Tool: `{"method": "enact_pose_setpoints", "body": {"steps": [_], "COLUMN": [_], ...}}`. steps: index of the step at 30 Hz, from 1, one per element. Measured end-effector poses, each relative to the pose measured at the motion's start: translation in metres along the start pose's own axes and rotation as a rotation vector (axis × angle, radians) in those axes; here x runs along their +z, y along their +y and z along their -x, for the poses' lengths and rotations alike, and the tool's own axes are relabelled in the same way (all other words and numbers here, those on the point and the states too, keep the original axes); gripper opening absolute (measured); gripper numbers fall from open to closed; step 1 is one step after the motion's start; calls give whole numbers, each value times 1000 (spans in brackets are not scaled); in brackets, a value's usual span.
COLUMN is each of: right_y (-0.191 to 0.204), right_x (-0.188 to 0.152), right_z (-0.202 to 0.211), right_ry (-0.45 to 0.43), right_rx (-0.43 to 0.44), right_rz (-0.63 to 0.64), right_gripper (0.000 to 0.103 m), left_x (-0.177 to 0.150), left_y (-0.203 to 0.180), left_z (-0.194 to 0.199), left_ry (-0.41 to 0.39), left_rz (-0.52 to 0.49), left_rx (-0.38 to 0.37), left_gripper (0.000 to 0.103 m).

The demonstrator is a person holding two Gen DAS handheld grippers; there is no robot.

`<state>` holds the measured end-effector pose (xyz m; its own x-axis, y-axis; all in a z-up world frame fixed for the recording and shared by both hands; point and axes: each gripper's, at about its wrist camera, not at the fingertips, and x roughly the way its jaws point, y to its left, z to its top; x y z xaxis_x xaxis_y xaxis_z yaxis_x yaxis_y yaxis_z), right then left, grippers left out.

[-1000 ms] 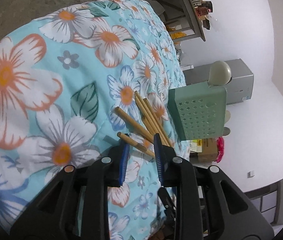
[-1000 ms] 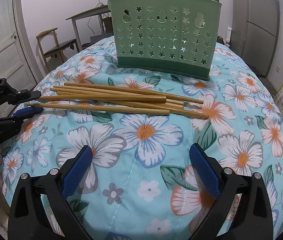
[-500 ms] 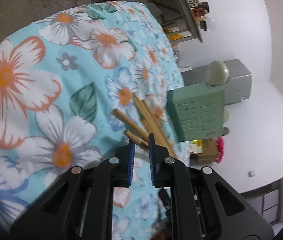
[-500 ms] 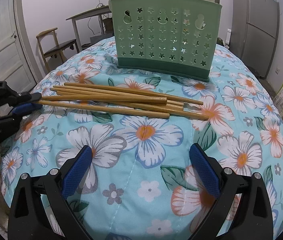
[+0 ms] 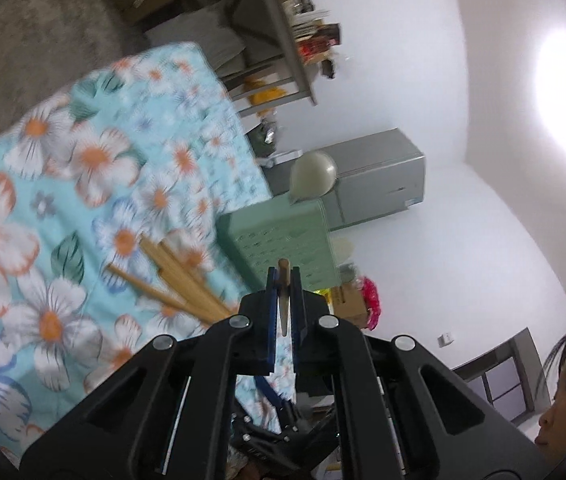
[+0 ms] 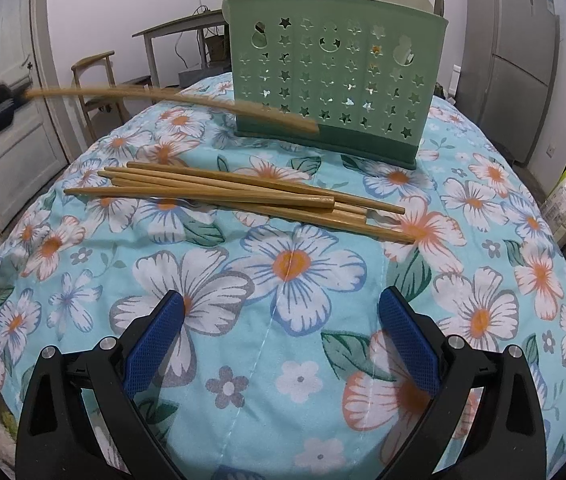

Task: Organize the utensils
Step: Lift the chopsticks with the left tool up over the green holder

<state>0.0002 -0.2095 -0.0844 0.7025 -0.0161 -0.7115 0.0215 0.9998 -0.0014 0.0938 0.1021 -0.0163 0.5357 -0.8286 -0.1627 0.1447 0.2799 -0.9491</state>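
From the left wrist, the left gripper now pinches one chopstick it only straddled a second ago, lifted off the floral cloth. From the right wrist, that chopstick hangs before the green holder (the likely destination) above the remaining pile, while the right gripper gapes empty.

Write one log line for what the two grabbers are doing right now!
left gripper: shut on chopstick, lifted off cloth | right gripper: open, empty | pile of chopsticks: on cloth | green holder: upright
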Motion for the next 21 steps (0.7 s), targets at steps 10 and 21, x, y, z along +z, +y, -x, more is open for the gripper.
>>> {"method": "enact_pose_setpoints", "body": {"steps": [10, 21], "right_y": [55, 165], "right_x": [20, 31], "right_z": [24, -3], "right_ry": [-86, -159], "right_rx": [-19, -73], "right_rz": [242, 743], "right_gripper": [88, 51], "left_x": [31, 51], "left_y": [-20, -5], "left_z": [40, 82], "left_ry": [-134, -232], "left_rz": [-112, -115], "left_rx": [19, 49], "left_gripper": [4, 4]}}
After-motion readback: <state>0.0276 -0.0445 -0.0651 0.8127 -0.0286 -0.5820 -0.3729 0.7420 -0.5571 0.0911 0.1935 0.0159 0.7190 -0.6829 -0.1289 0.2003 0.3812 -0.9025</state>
